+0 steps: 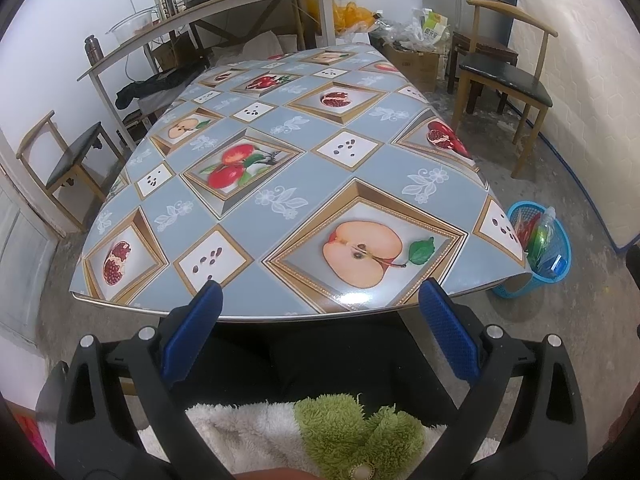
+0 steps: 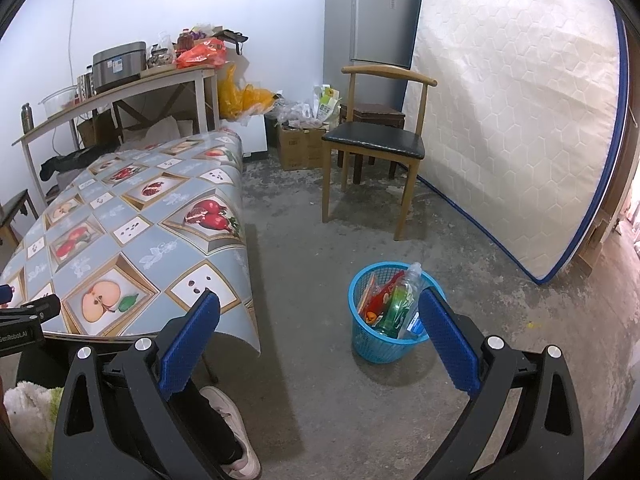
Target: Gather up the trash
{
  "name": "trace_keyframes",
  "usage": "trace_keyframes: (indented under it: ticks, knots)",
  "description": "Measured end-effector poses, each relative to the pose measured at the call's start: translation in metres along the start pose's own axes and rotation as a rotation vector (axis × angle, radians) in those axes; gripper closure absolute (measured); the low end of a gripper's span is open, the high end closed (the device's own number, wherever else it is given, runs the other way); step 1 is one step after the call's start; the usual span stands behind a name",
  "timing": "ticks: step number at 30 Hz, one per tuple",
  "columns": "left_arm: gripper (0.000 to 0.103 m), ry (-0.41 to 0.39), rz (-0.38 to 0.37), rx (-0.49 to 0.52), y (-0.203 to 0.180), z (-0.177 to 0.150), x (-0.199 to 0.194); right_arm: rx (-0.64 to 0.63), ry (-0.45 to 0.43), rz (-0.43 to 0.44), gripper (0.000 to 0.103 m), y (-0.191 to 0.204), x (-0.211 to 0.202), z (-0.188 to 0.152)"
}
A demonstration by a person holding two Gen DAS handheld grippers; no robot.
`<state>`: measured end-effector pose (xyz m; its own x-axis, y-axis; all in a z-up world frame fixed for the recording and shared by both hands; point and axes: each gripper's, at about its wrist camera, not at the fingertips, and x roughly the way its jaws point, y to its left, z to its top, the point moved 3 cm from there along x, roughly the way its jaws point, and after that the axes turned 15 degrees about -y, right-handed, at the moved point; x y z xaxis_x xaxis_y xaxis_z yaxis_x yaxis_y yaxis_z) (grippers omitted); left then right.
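Trash [image 2: 394, 306] fills the blue basket [image 2: 362, 342] on the floor just beside the surface's [image 1: 304, 152] corner: a bottle [image 2: 406, 296] and what look like wrappers. Left gripper [image 1: 320, 300] hovers at the surface's near edge, fingers wide apart, holding nothing. Right gripper [image 2: 320, 312] likewise gapes empty, near the basket.

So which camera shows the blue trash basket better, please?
The right wrist view. There the blue basket stands whole on the floor, and the bottle and wrappers inside it show, with only one pad of the open right tongs crossing its rim. In the left wrist view the basket is partly hidden behind the table corner.
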<state>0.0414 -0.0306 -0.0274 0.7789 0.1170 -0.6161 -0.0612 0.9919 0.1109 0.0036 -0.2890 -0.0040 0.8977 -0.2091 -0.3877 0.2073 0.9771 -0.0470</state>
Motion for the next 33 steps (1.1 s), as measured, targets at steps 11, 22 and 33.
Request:
trace_keyframes:
  ticks: [11,22,33]
  knots:
    - [0.008,0.001,-0.003,0.001,-0.0004,0.0004,0.0014,0.0,-0.002,-0.001,0.006,0.0007,-0.0011,0.0011]
    - [0.008,0.001,-0.002,0.0,-0.0004,0.0004,0.0009,0.004,-0.005,-0.003,0.006,-0.0025,-0.0018,0.0031]
    - [0.008,0.002,-0.002,0.0,-0.0006,0.0005,0.0009,0.005,-0.006,-0.004,0.006,-0.0025,-0.0017,0.0033]
